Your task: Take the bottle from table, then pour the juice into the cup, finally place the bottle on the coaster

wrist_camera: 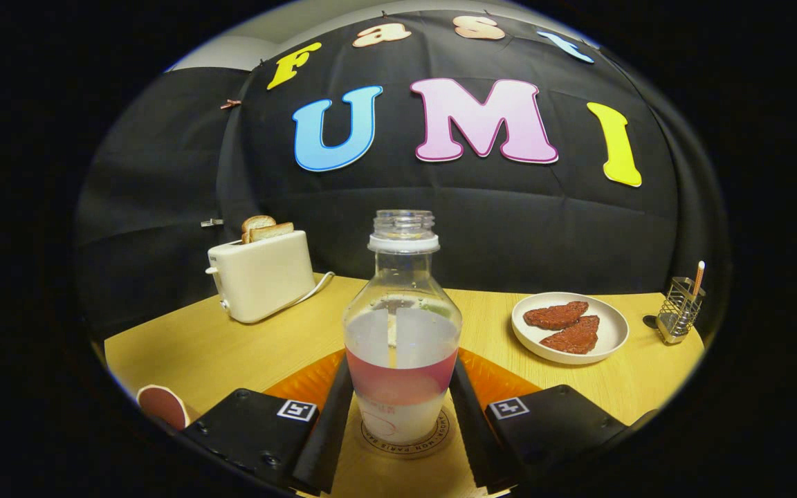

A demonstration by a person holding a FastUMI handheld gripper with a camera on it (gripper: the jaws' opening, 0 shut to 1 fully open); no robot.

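Two jaws are flanking the uncapped bottle [402,332] standing on the coaster [405,443], apparently pressing it; releasing and withdrawing seems next.

I am facing a black cloth wall [163,207] that curves around the booth, hanging in soft folds and held with small clips near its top edge. Above it a strip of pale grey room wall [246,48] shows. In front of me lies a light yellow wood-grain table [232,346], evenly lit, with soft glare on its surface. On its far side, against the cloth, stands a cream two-slot toaster [261,275] with two slices of toast [266,229] sticking up and a white cord [315,287] trailing beside it. Far off to the other side sits a small wire metal holder [679,310].
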